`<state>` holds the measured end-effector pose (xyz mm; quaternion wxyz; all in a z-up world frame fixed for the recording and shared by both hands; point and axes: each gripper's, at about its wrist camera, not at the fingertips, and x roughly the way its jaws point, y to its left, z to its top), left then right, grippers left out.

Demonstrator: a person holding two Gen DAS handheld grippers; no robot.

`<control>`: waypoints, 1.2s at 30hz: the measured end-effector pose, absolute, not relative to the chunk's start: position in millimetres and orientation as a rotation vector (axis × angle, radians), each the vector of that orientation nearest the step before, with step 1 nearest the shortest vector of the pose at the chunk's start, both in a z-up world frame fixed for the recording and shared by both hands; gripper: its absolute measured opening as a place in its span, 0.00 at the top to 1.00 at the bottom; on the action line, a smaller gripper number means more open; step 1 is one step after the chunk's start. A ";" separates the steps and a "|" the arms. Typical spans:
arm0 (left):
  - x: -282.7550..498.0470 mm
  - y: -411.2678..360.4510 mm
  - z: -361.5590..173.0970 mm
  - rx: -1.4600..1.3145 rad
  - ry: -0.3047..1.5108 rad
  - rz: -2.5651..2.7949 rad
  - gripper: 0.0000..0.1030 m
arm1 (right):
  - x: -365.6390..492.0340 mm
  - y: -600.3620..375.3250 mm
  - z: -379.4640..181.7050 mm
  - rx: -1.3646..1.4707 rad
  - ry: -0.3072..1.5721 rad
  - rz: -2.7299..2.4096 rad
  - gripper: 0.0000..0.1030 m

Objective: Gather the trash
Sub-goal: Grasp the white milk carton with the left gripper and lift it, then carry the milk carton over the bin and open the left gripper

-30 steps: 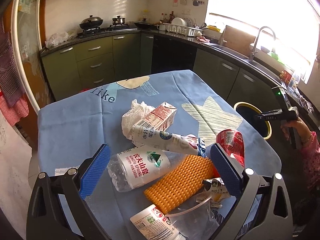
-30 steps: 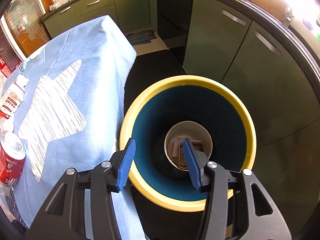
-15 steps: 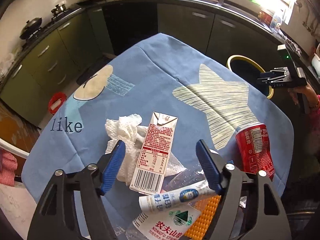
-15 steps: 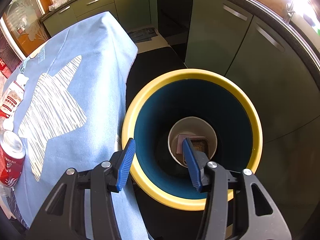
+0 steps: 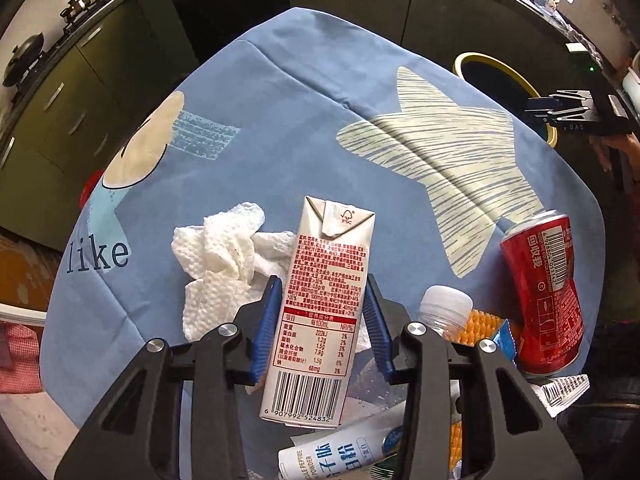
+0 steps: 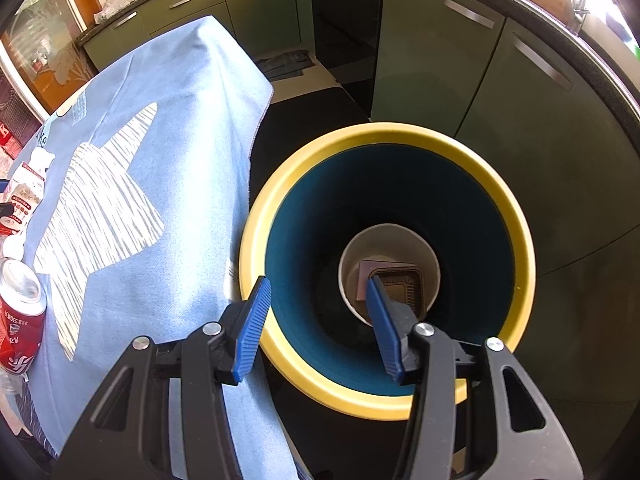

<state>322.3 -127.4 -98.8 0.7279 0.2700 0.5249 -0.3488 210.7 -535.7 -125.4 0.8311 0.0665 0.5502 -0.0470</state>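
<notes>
My left gripper (image 5: 320, 320) is shut on a white and red milk carton (image 5: 320, 304), its blue pads against the carton's two sides, over the blue tablecloth (image 5: 280, 120). A crumpled paper towel (image 5: 224, 264) lies to its left. A red soda can (image 5: 544, 292), a clear bottle (image 5: 444, 308), an orange ridged pack (image 5: 480, 324) and a white tube (image 5: 340, 456) lie to the right and below. My right gripper (image 6: 316, 320) is open and empty above the yellow-rimmed bin (image 6: 520, 240), which holds a white cup (image 6: 428, 248) and a dark tray (image 6: 400, 284).
The bin also shows in the left wrist view (image 5: 500, 68), past the table's far right edge, with the right gripper (image 5: 568, 112) beside it. Green kitchen cabinets (image 6: 440, 52) surround the table. The red can (image 6: 20, 320) stands near the table edge.
My left gripper moved forward and down over the carton and closed on it. The right gripper stayed open over the bin, drifting slightly.
</notes>
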 end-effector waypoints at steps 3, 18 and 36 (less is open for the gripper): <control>320.8 -127.7 -99.1 0.603 1.143 -0.755 0.62 | 210.4 -535.6 -126.0 0.142 1.167 -0.097 0.54; 303.9 -140.6 -18.8 0.568 0.946 -0.692 0.64 | 179.8 -556.5 -114.9 0.204 1.099 -0.113 0.54; 230.9 -363.6 5.5 0.671 0.881 -1.039 0.64 | 77.8 -621.2 -92.8 0.301 0.967 -0.234 0.54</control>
